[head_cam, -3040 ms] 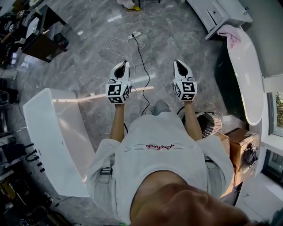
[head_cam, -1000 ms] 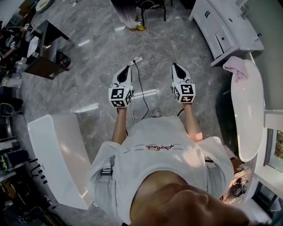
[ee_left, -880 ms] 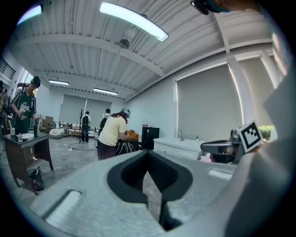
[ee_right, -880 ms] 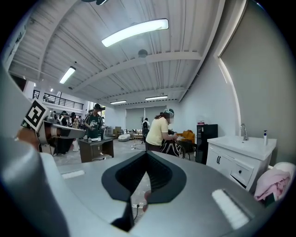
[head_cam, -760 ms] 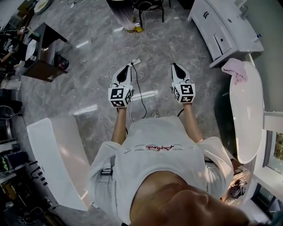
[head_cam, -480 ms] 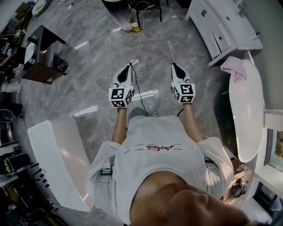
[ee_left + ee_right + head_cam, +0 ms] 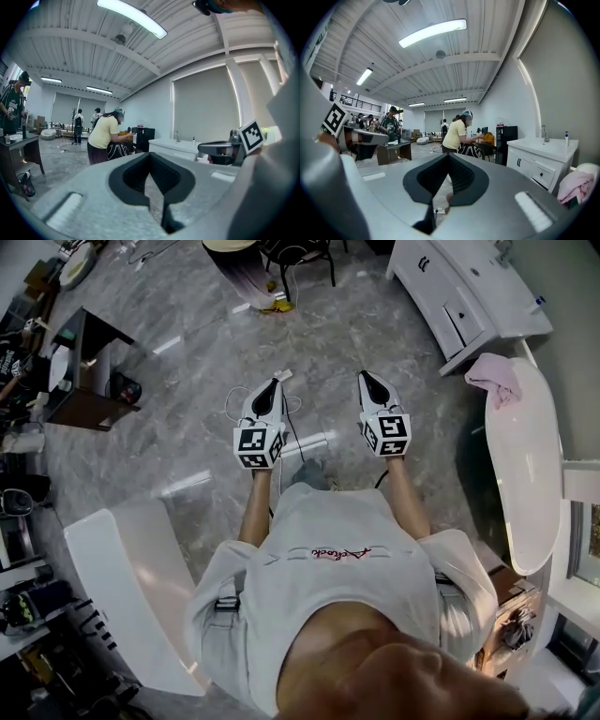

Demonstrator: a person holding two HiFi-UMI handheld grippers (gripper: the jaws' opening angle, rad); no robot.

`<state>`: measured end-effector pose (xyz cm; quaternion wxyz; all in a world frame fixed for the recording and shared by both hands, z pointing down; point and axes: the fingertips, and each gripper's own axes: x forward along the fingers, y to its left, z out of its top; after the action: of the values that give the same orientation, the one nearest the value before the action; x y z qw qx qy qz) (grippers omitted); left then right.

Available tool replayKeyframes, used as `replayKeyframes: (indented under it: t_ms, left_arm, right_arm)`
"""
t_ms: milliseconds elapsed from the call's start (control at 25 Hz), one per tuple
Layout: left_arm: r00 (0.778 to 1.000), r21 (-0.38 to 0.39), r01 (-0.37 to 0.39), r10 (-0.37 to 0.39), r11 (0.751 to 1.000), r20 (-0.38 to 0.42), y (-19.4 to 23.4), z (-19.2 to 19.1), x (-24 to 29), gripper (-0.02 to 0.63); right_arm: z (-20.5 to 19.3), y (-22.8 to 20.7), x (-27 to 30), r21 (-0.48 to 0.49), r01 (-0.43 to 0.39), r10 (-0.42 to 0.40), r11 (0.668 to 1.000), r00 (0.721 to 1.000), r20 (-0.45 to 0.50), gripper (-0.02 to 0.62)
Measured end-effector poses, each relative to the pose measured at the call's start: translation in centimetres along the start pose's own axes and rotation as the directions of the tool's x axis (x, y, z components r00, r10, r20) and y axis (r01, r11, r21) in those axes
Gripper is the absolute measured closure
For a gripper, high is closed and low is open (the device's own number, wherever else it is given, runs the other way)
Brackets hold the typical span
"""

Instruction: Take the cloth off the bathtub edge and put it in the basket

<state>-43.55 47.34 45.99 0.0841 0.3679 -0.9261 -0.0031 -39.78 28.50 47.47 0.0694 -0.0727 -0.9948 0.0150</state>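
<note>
The pink cloth [image 7: 495, 378] lay draped over the far end of the bathtub [image 7: 531, 486] rim, just beside the corner of the white vanity cabinet [image 7: 448, 298]. The person held the left tool [image 7: 270, 383] and the right tool [image 7: 365, 379] out side by side above the marble floor [image 7: 187, 437], each with its jaws pressed together on nothing. The cloth sat well apart from both, off to the right of the right tool, which was the nearer one.
</note>
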Motion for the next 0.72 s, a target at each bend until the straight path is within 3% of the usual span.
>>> replayKeyframes:
  t_ms: [560, 720]
  left_arm:
    - [0.995, 0.005, 0.101, -0.101, 0.995, 0.014, 3.4, 1.3, 6.5, 0.606]
    - [0.985, 0.01, 0.17, -0.17, 0.985, 0.018, 3.6, 1.8, 9.2, 0.606]
  right_arm:
    - [1.3, -0.6, 5.8, -0.03, 0.068, -0.068, 0.997, 0.998, 0.004, 0.589]
    - [1.4, -1.3, 6.7, -0.029, 0.115, -0.115, 0.993, 0.993, 0.002, 0.589]
